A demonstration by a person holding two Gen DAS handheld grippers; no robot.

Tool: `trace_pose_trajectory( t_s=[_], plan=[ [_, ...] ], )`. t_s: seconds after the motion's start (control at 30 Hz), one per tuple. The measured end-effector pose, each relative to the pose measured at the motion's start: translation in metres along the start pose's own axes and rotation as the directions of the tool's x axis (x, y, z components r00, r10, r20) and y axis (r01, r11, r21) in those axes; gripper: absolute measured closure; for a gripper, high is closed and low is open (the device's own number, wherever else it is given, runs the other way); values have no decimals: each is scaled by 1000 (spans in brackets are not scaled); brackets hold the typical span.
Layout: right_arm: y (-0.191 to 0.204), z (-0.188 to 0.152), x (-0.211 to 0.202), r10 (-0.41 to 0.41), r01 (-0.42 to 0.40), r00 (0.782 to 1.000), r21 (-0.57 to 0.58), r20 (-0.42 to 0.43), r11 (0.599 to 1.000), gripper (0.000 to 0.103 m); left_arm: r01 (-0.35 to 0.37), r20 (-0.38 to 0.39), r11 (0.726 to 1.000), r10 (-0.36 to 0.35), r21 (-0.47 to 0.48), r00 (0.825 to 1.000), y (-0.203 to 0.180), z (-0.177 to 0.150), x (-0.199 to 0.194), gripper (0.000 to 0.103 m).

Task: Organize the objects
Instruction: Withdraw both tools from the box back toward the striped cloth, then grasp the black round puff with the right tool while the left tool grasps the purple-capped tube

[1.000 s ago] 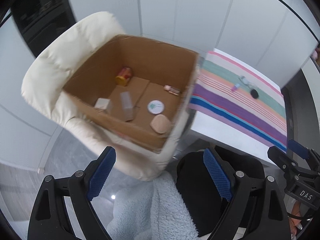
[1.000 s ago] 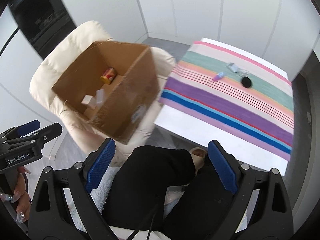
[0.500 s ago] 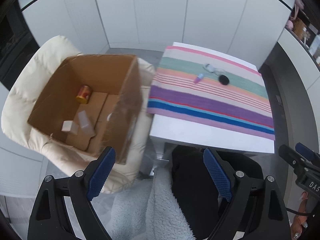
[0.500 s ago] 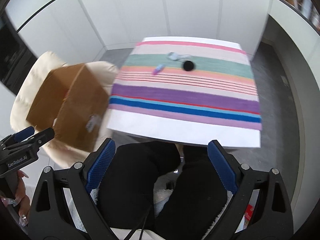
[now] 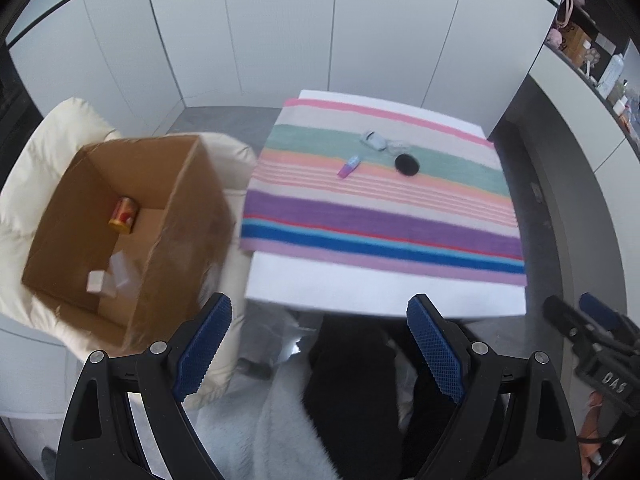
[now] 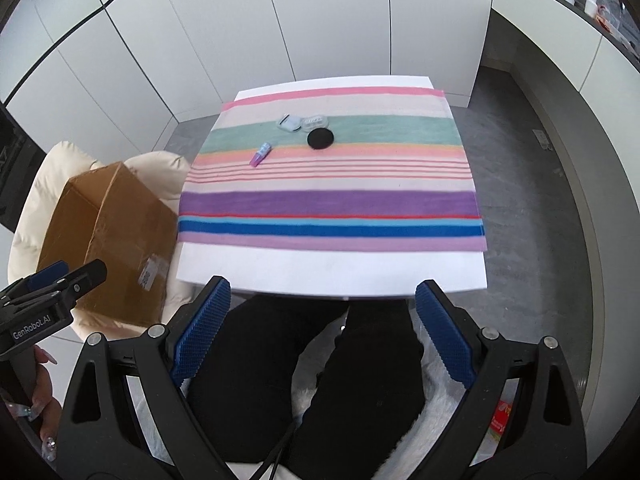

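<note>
Left wrist view swung from cardboard box (image 5: 120, 232) toward striped table (image 5: 380, 292), both jaws released, seemingly empty.

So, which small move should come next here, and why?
Probably reach the right gripper forward to the black disc. Both grippers are open and empty, the cardboard box already holds items, and four small things remain on the striped cloth.

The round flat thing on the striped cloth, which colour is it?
Black; the round flat thing shows best in the right wrist view.
</note>
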State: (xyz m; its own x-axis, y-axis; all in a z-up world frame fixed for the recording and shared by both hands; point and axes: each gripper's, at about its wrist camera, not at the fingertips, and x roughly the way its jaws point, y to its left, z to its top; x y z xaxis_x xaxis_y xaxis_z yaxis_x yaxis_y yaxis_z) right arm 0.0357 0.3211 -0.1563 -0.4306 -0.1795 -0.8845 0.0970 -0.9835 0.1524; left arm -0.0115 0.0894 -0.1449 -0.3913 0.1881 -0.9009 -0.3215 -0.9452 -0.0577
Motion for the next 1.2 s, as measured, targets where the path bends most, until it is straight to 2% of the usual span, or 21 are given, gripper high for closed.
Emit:
trace_pose_trajectory(
  t_s=[0.1, 0.2, 0.37, 0.57, 0.73, 0.8, 0.9, 0.97, 1.03, 1.07, 1.13, 1.17, 1.2],
  plan=[
    [-4, 12, 15, 23, -23, 1000, -6, -9, 1000, 8, 22, 0, 1000, -22, -3, 1000, -9, 14, 17, 12],
    [-7, 28, 37, 20, -20, 1000, -16, -14, 1000, 8, 51, -34, 999, -52, -11, 998, -16, 32, 46, 12],
    [-13, 61, 87, 26, -26, 1000, -48, 9, 999, 8, 60, -100, 998, -63, -32, 993, -19, 58, 101, 12],
    [-22, 107, 183, 29, -28, 999, -73, 23, 997, 8, 57, -173, 996, -67, -62, 983, -16, 84, 169, 12],
    [-17, 145, 274, 88, -87, 996, -135, 0, 987, 8, 37, -211, 995, -56, -93, 976, -14, 102, 224, 12],
    [-14, 157, 300, 109, -108, 994, -143, 1, 984, 8, 16, -241, 994, -43, -111, 970, -15, 109, 251, 12],
    [-9, 173, 332, 89, -85, 996, -170, 16, 982, 8, -13, -267, 992, -22, -129, 964, -18, 115, 278, 12],
    [-6, 179, 349, 76, -72, 997, -185, 15, 980, 12, -11, -292, 987, -36, -158, 956, -19, 119, 296, 12],
    [-4, 180, 362, 81, -79, 997, -199, 4, 977, 24, -3, -318, 977, -67, -214, 946, -18, 123, 311, 12],
    [-3, 180, 367, 74, -73, 997, -210, 0, 975, 27, -2, -330, 966, -87, -259, 940, -16, 124, 319, 12],
    [1, 177, 367, 22, -9, 999, -252, 49, 968, 53, -13, -338, 947, -101, -321, 936, -15, 126, 332, 12],
    [1, 177, 367, 9, 7, 998, -258, 61, 966, 53, -35, -342, 937, -92, -348, 935, -15, 128, 340, 12],
    [-4, 177, 365, 32, -16, 997, -242, 64, 970, 55, -44, -340, 928, -92, -370, 936, -15, 129, 345, 12]
  ],
)
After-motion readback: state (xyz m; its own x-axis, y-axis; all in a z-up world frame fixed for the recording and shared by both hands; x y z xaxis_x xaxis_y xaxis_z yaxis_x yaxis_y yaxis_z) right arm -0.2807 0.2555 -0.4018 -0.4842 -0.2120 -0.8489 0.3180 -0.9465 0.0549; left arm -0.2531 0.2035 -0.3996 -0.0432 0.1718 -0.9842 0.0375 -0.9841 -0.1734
